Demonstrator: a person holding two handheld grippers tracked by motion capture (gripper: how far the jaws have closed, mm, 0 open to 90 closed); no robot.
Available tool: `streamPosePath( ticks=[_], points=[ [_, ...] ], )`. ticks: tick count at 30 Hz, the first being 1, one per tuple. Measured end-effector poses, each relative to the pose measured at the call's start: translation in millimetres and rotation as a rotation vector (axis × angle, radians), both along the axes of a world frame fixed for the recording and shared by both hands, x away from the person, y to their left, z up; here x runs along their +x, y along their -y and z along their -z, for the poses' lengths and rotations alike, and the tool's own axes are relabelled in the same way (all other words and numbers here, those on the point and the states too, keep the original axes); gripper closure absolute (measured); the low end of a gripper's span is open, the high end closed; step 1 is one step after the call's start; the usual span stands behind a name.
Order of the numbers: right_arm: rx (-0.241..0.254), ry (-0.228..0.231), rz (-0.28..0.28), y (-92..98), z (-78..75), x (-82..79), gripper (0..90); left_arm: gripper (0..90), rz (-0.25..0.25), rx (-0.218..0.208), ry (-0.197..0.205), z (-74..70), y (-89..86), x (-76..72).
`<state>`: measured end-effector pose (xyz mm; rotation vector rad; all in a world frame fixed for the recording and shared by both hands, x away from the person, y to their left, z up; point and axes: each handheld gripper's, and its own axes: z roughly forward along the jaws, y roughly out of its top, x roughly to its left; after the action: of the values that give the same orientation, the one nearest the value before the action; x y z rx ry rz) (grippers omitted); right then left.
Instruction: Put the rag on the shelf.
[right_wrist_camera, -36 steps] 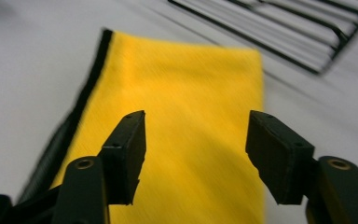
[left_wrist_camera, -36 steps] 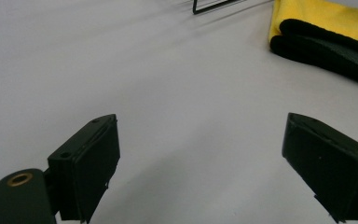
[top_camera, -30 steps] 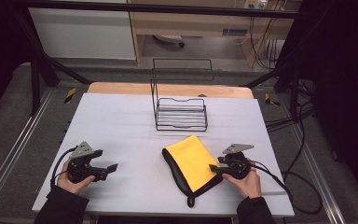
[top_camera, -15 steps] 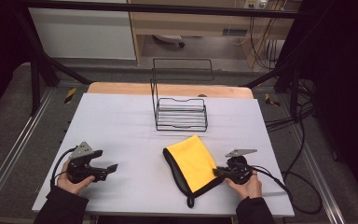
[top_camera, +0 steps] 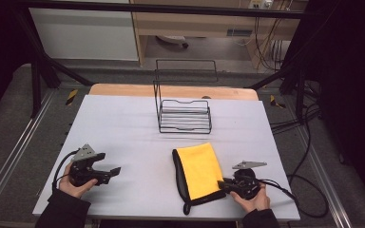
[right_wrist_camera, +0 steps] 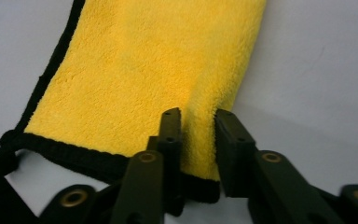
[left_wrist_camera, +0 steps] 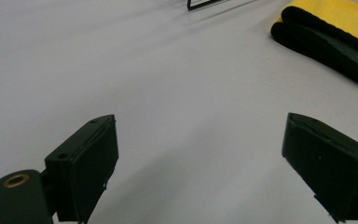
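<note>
Yellow cloth [top_camera: 200, 170] at lower centre of the high view, right gripper [top_camera: 224, 184] on its near right edge.

Lower left: left gripper [top_camera: 115, 171], jaws spread wide with nothing between them, resting on the table [top_camera: 123, 128], well apart from the cloth, which lies to its right. Centre, toward the top: wire rack [top_camera: 184, 116], upright, beyond the cloth. Lower centre: the cloth, folded, black-trimmed, long axis running from near edge toward the rack, slightly tilted. Lower right: the right gripper, far the nearer; in the right gripper view its jaws straddle the cloth's [right_wrist_camera: 144, 74] raised right-hand fold and have just been opening, a slight gap showing at one pad, so the hold looks released rather than clenched.
</note>
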<state>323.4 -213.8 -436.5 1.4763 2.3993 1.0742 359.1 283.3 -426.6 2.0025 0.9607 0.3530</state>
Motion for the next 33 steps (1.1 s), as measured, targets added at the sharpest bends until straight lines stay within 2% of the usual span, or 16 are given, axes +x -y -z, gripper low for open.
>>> streamPosePath(
  ticks=[6,10,13,15,19,21,27,30,33],
  points=[
    [-0.004,0.158,-0.04,10.0,-8.4,8.9,42.3,8.3,0.002,0.01,-0.009,-0.9,8.9,2.3],
    [0.021,0.225,-0.054,15.7,-13.1,21.6,29.6,6.3,-0.002,-0.001,-0.009,-4.0,18.5,3.8],
    [0.035,0.239,-0.062,17.1,-13.7,29.4,23.4,6.4,-0.008,-0.008,-0.014,-9.9,30.6,7.6],
    [0.025,0.257,-0.074,17.5,-12.7,34.3,16.7,6.4,-0.007,-0.006,-0.008,-15.0,39.4,10.6],
    [0.032,0.241,-0.08,18.1,-10.1,38.9,9.8,6.6,0.015,-0.018,-0.02,-21.4,63.2,17.3],
    [0.033,0.233,-0.079,18.1,-8.7,38.9,9.0,6.7,0.028,-0.005,-0.018,-23.0,73.6,20.9],
    [0.014,0.251,-0.087,17.2,-7.5,36.4,3.8,8.3,0.052,0.008,-0.026,-26.3,110.0,34.6],
    [0.008,0.242,-0.082,16.0,-6.5,35.6,3.3,10.1,0.06,0.0,-0.038,-26.7,127.2,40.5],
    [0.005,0.244,-0.085,15.9,-6.2,35.2,3.4,11.0,0.059,0.022,-0.052,-25.9,143.5,46.8]
  ],
)
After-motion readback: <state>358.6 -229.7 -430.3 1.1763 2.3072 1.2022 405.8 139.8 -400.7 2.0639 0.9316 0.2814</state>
